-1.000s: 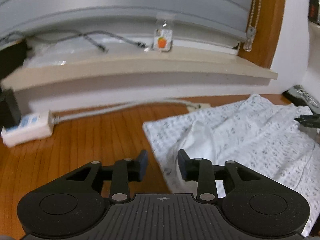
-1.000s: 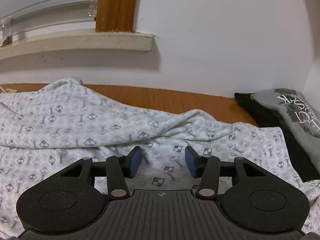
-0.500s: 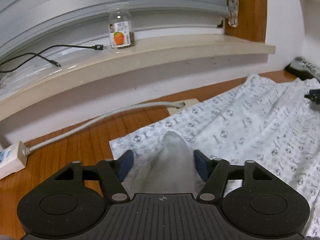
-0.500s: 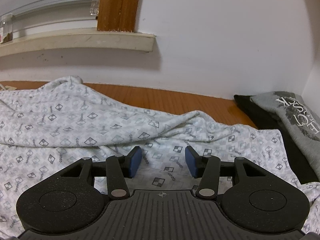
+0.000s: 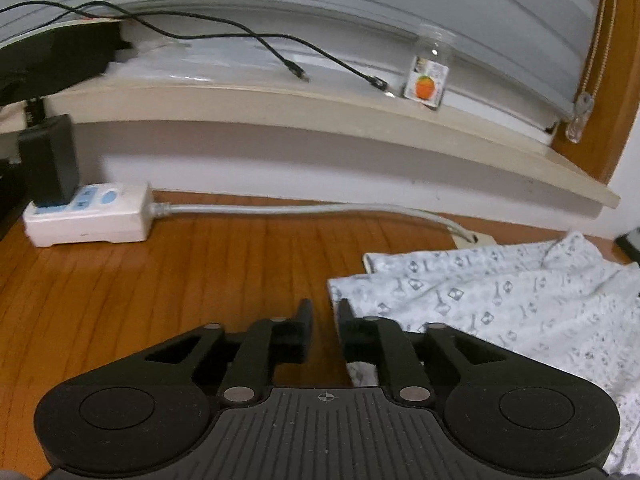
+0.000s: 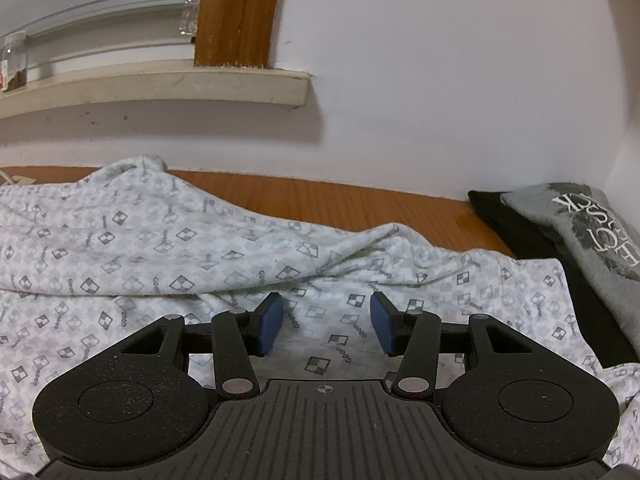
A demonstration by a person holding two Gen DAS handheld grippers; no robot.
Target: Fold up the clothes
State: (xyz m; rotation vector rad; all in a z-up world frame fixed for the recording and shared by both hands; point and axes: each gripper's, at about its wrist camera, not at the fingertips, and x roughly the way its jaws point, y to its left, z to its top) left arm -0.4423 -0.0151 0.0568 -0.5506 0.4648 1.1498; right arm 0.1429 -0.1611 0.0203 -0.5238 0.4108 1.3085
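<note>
Left gripper (image 5: 324,322): fingers narrowly parted, nothing between them, poised over the wooden floor (image 5: 180,280) just beside the left edge of the patterned garment (image 5: 500,304). Right gripper (image 6: 326,322): blue pads (image 6: 270,322) set wide apart, empty, low over the garment (image 6: 160,248); contact with the cloth cannot be told. Garment: white with a small grey check print, spread flat on the floor with loose wrinkles and one raised fold running across it beyond the right fingertips. To the right of the garment, touching its edge: folded dark and grey clothes (image 6: 592,232) bearing white lettering. Further back on the left: white power strip (image 5: 90,216) with a black adapter plugged in, grey cable (image 5: 320,210) running along the wall base. Above: window ledge (image 5: 280,98) carrying a small clear jar (image 5: 428,80) with an orange label and thin black cables (image 5: 256,38).
</note>
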